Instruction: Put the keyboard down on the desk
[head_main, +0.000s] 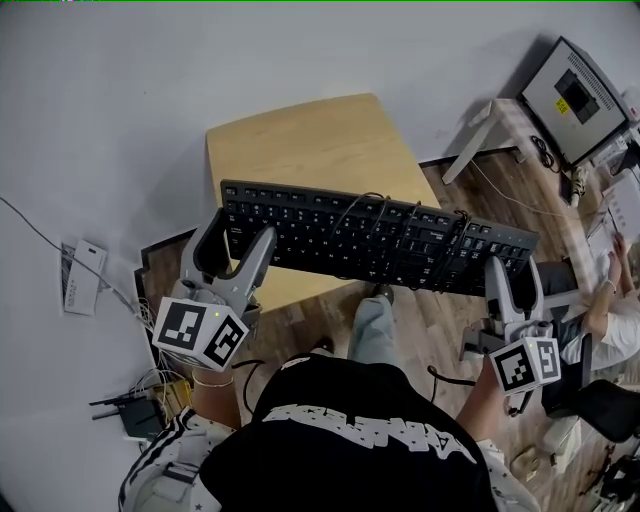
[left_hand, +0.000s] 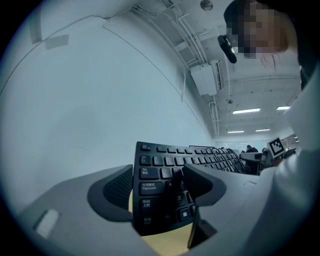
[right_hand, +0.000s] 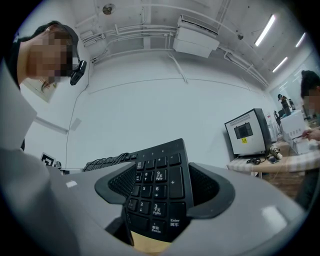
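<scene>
A black keyboard (head_main: 370, 238) is held level between both grippers, with its cable (head_main: 385, 215) bundled on top of the keys. Its left half lies over the small light-wood desk (head_main: 310, 140); its right end juts past the desk's right edge. My left gripper (head_main: 240, 235) is shut on the keyboard's left end, and the keyboard (left_hand: 165, 180) fills the left gripper (left_hand: 160, 187) jaws near the Caps Lock key. My right gripper (head_main: 512, 270) is shut on the number-pad end, where the keyboard (right_hand: 157, 185) sits in the right gripper (right_hand: 162, 192). I cannot tell if the keyboard touches the desk.
A monitor (head_main: 575, 95) stands on a white table at the back right, and a seated person (head_main: 610, 290) is at the right edge. On the floor to the left lie a white box (head_main: 80, 275) and a router with cables (head_main: 140, 410). My own leg (head_main: 375, 325) is below the keyboard.
</scene>
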